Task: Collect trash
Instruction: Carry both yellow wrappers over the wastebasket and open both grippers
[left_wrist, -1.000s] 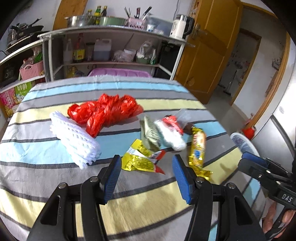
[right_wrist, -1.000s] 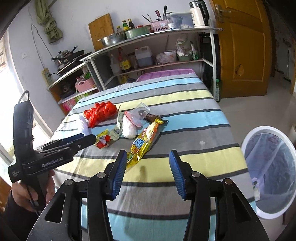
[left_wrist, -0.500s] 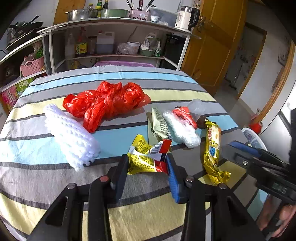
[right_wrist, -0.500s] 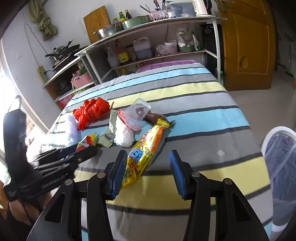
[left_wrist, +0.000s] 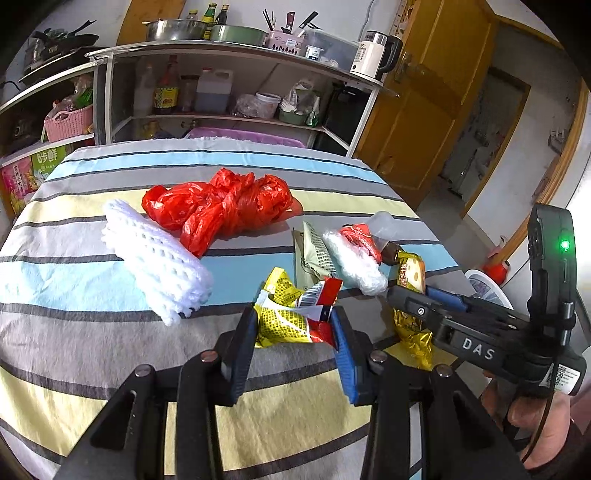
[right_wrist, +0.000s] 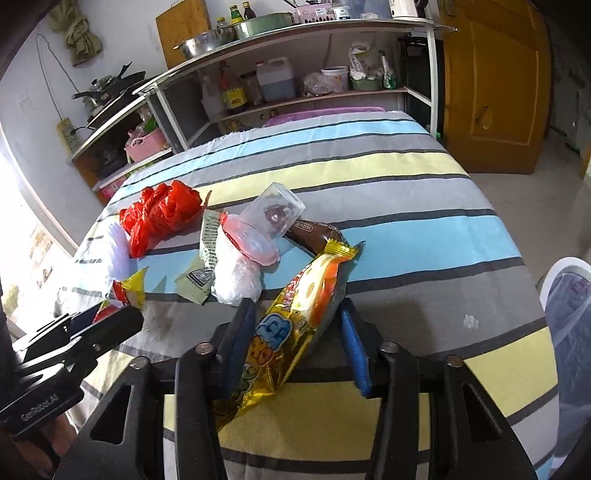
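Trash lies on a striped tablecloth (left_wrist: 74, 266). My left gripper (left_wrist: 293, 328) has its jaws closed against both sides of a yellow and red wrapper (left_wrist: 291, 317) on the cloth. My right gripper (right_wrist: 295, 325) is open, its jaws on either side of a long gold snack wrapper (right_wrist: 295, 325), which also shows in the left wrist view (left_wrist: 410, 295). Nearby lie a red plastic bag (left_wrist: 221, 206), a white foam net (left_wrist: 159, 258), a green packet (left_wrist: 314, 251), a clear cup (right_wrist: 273, 218) and a brown wrapper (right_wrist: 314, 232).
A white bin (right_wrist: 569, 332) with a clear liner stands on the floor off the table's right edge. A metal shelf (left_wrist: 221, 92) with bottles and pots stands behind the table. A wooden door (left_wrist: 424, 103) is at the back right.
Both grippers moved forward and down to the table. The left jaws closed in on the yellow and red wrapper. The right jaws now straddle the gold wrapper.
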